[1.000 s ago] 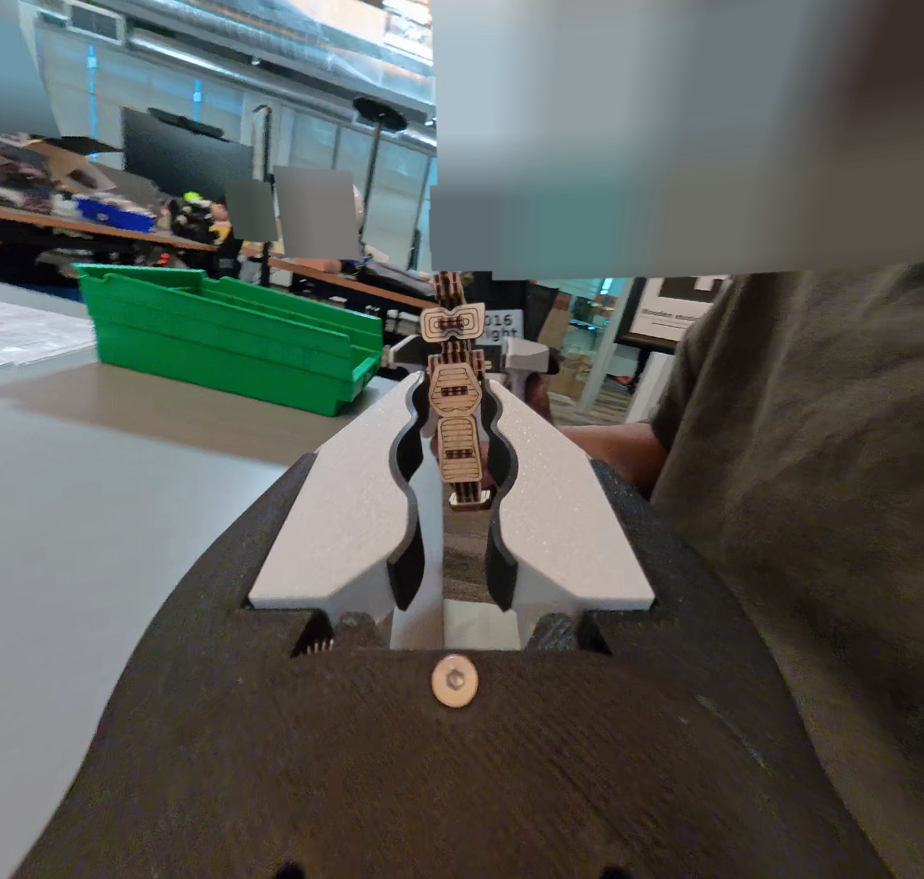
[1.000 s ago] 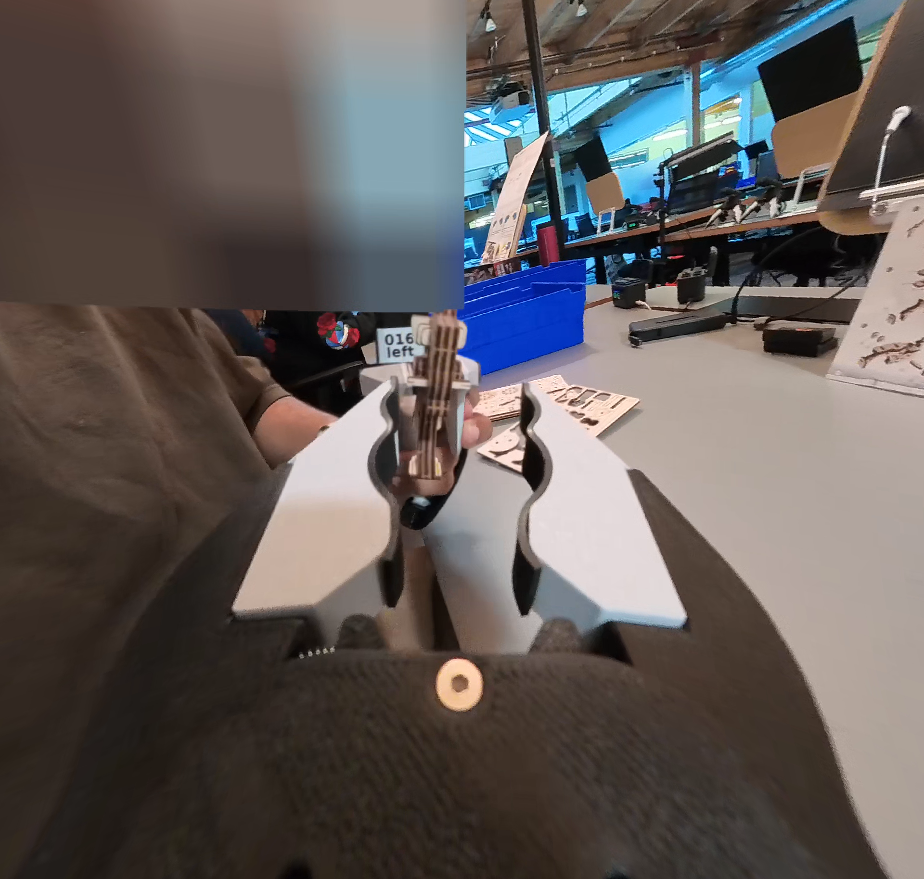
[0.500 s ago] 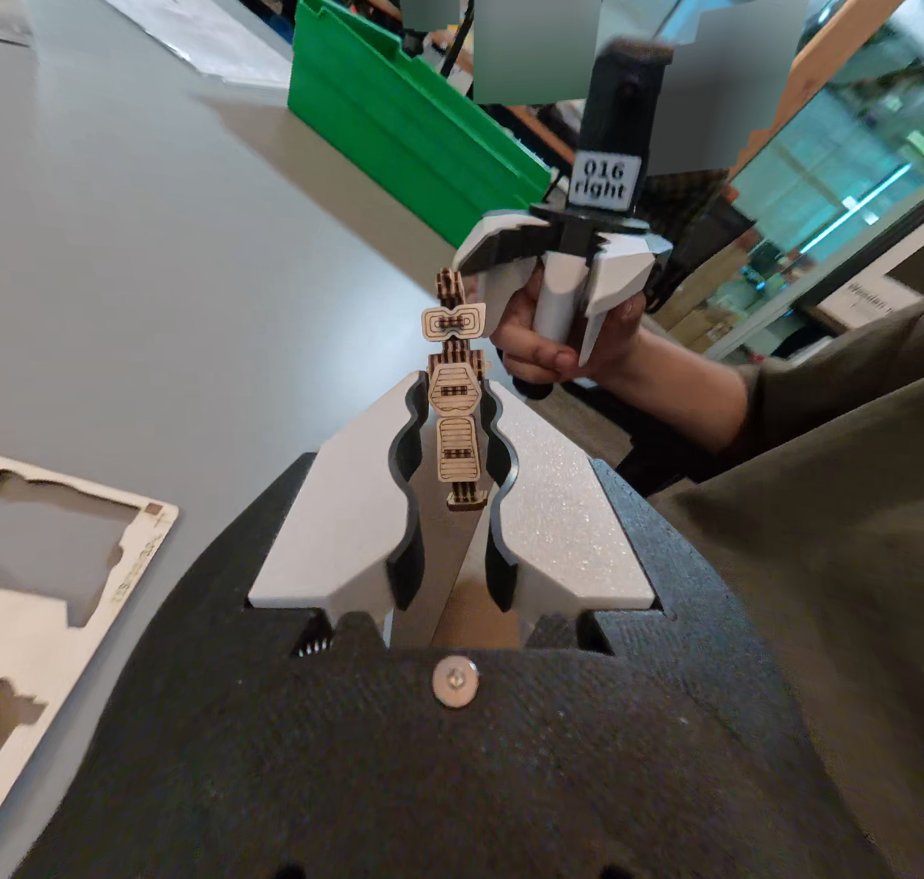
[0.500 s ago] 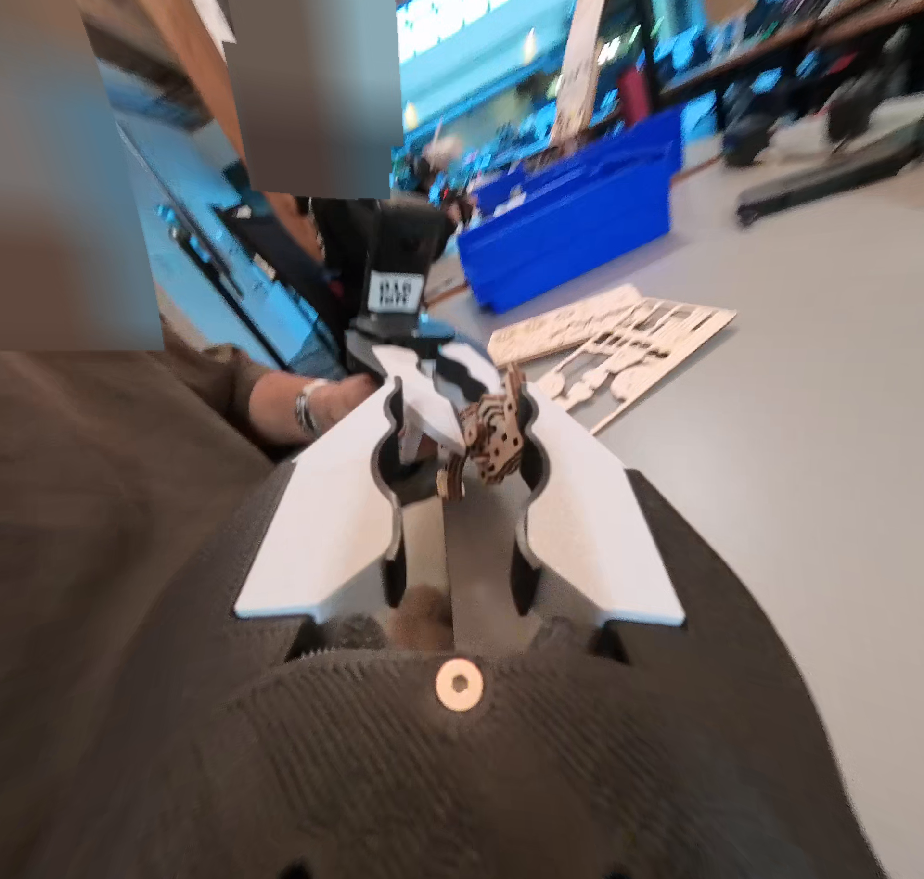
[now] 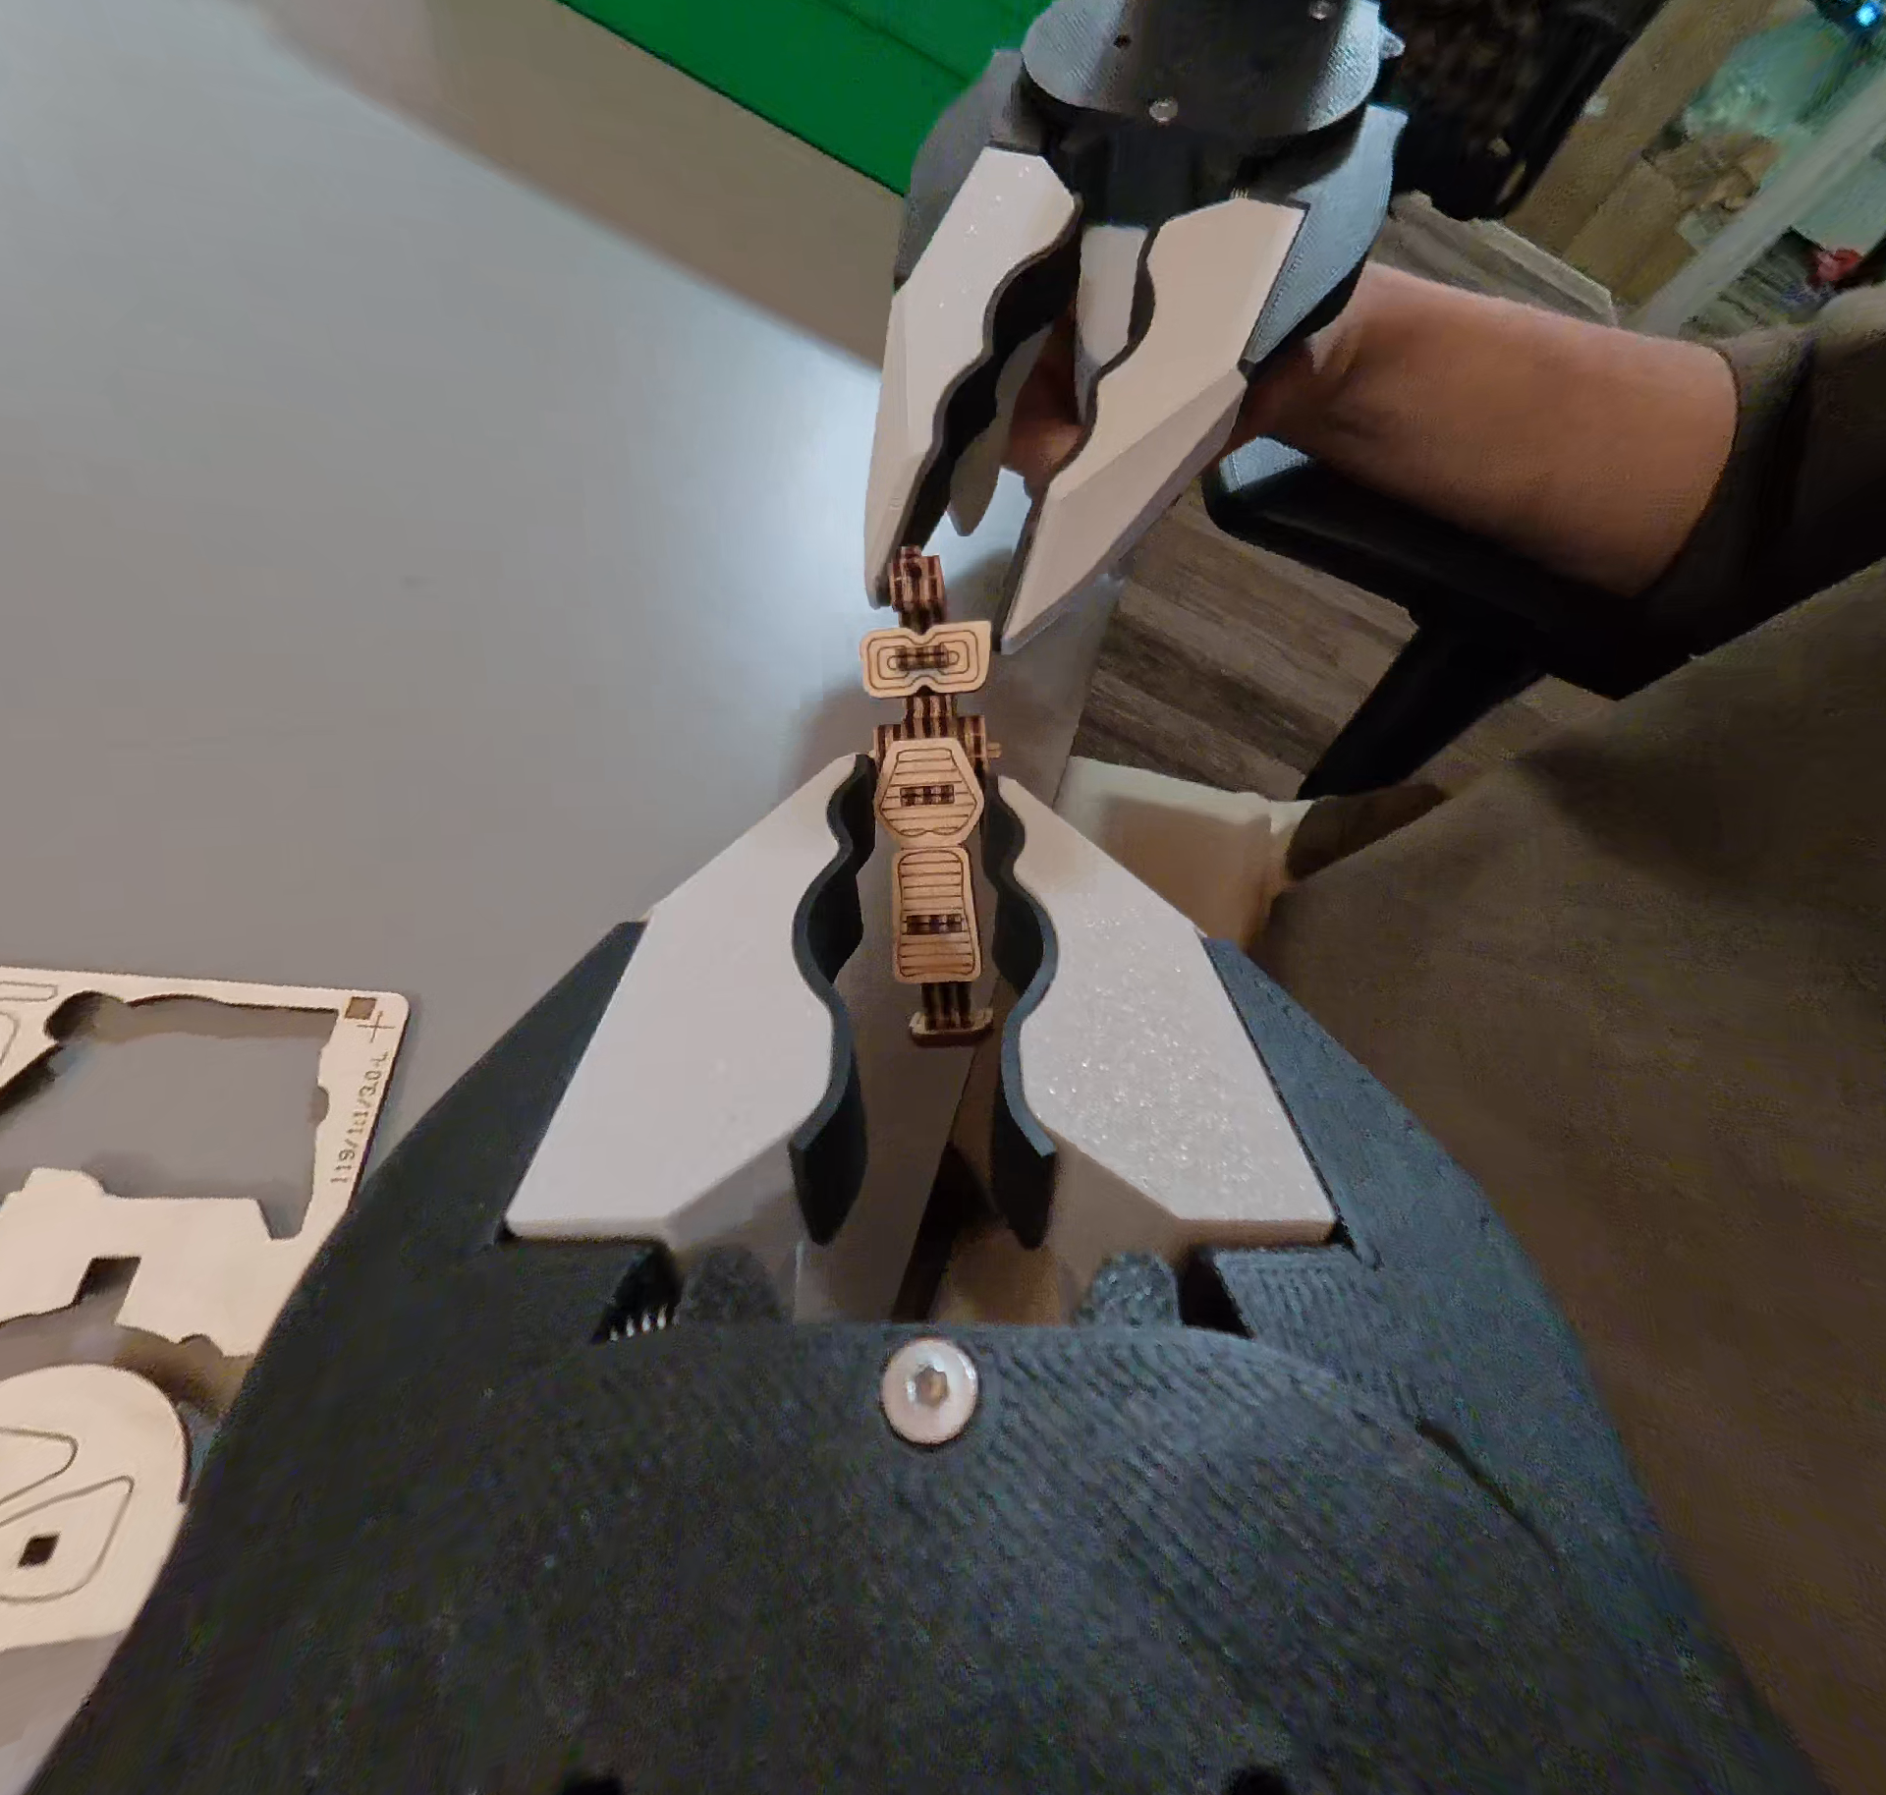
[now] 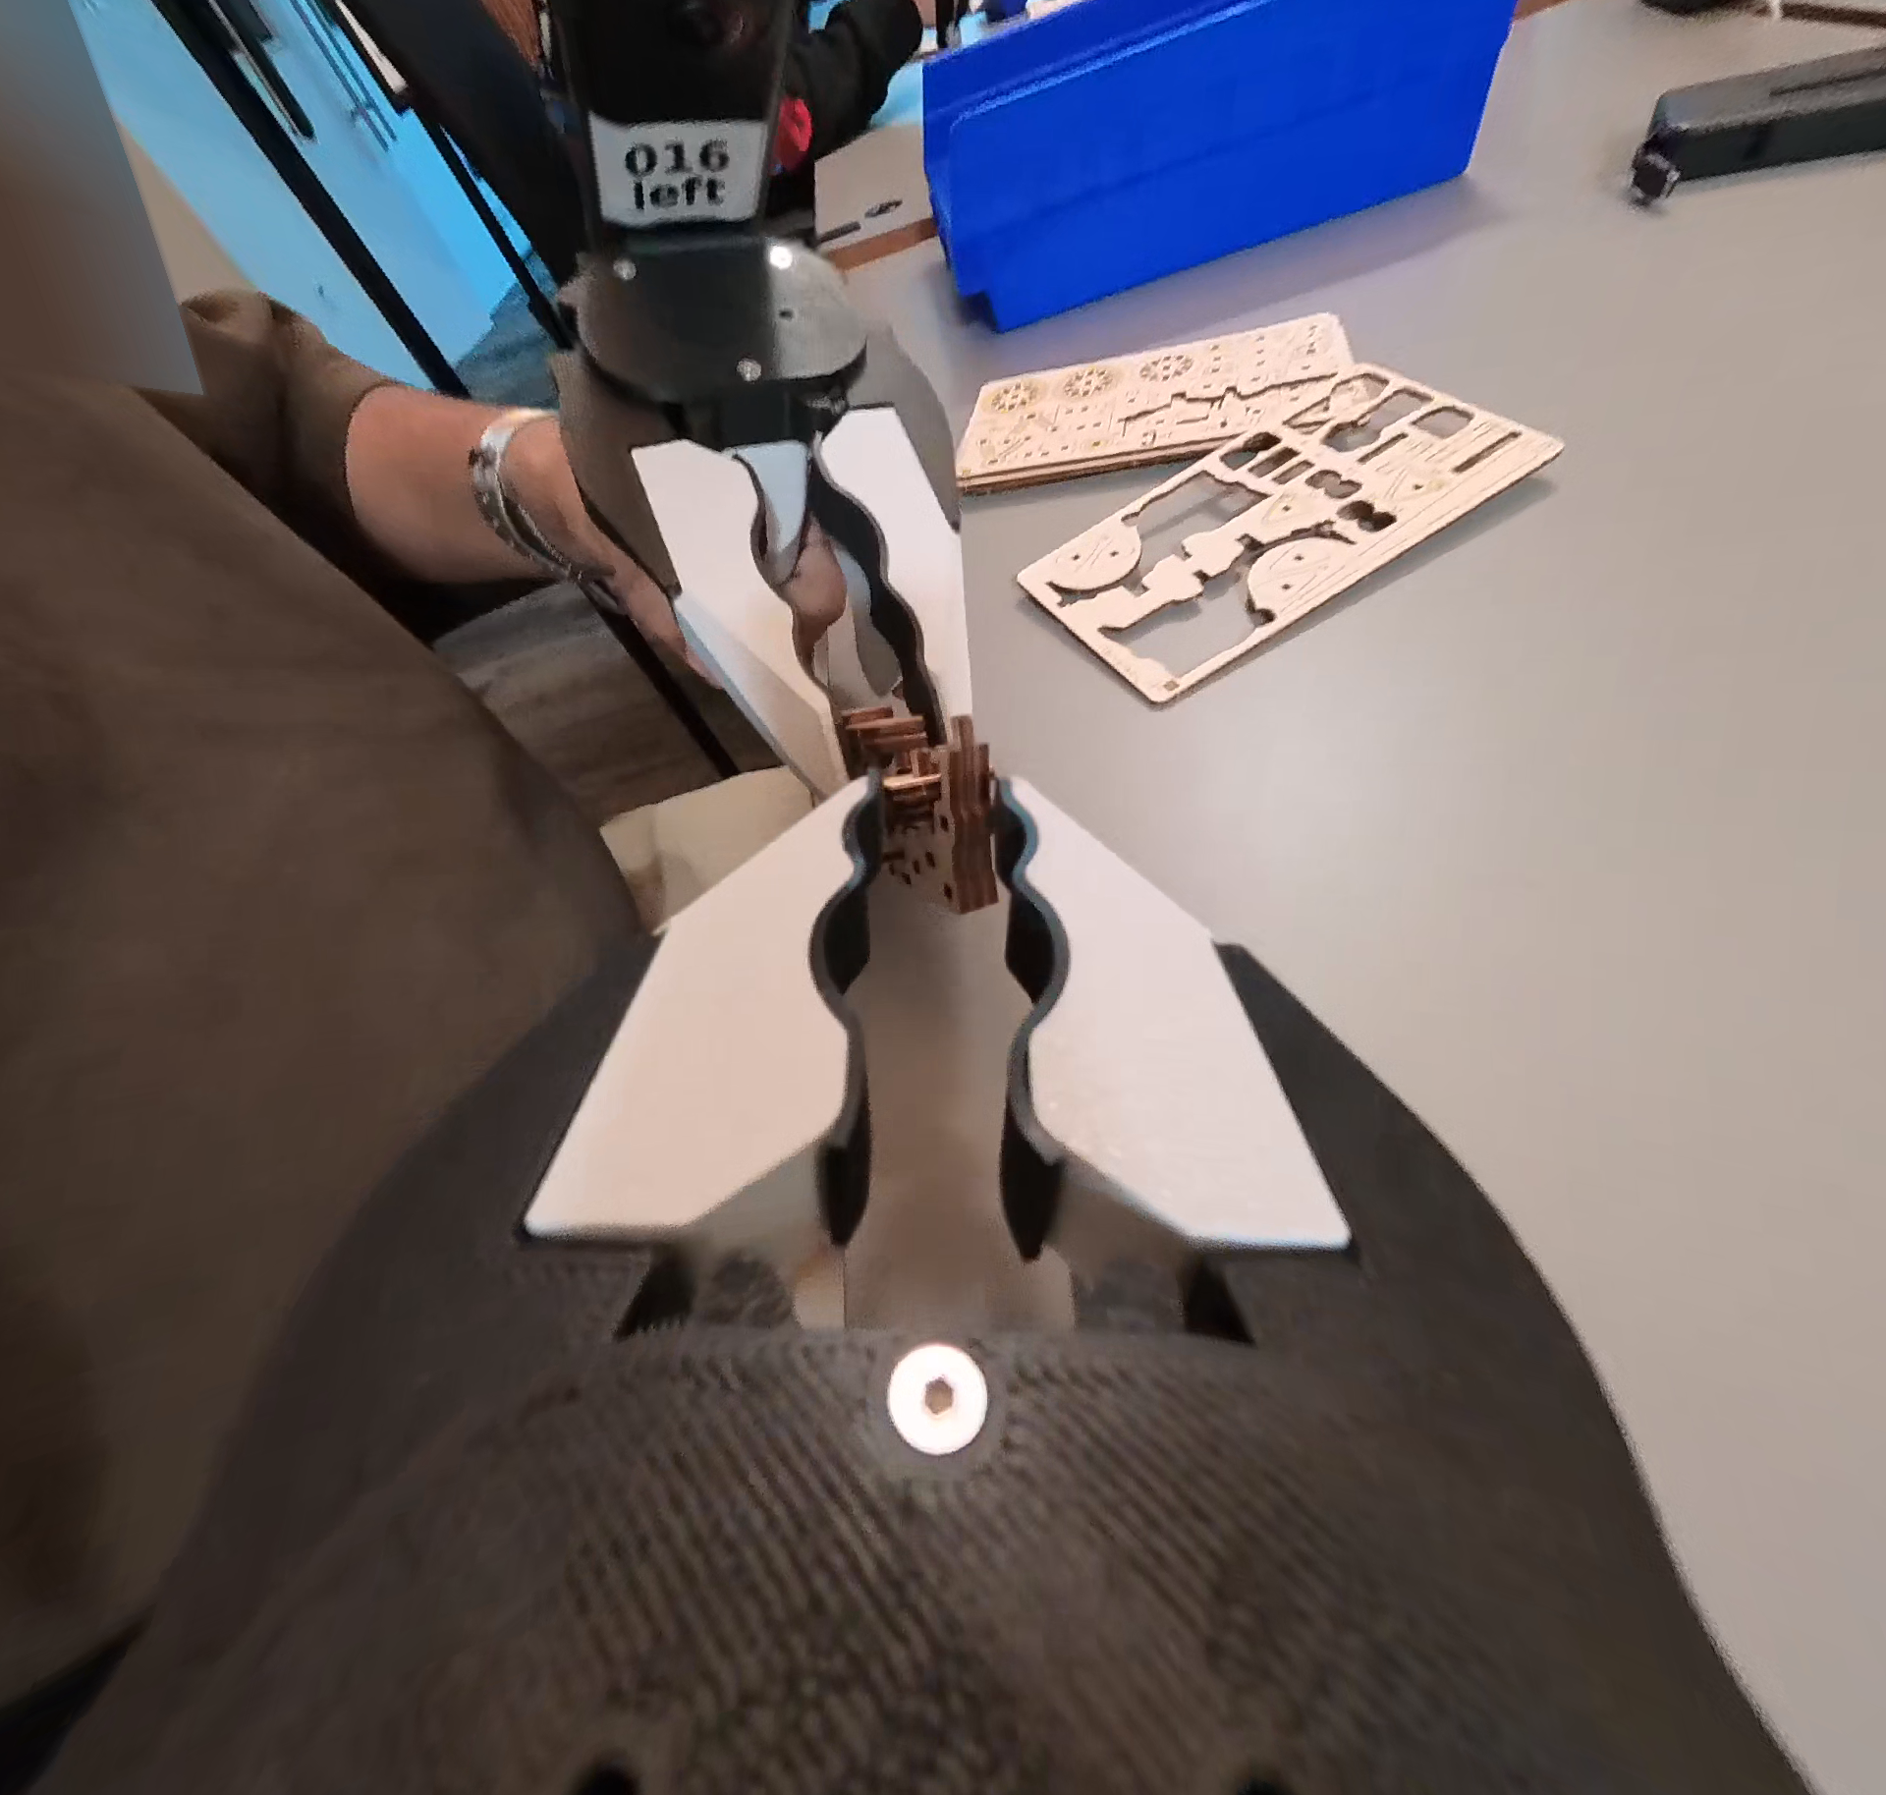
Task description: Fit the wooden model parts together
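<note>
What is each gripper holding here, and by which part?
The left gripper clamps the wooden model by its lower and middle body. The right gripper is open around the top end, gripping nothing.

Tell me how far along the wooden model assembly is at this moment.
Done: several small plates already sit slotted along the wooden model. In hand: the left gripper clamps it, and the right gripper, open, has its tips around the top end. Left: parts remain in the sheets on the table.
</note>
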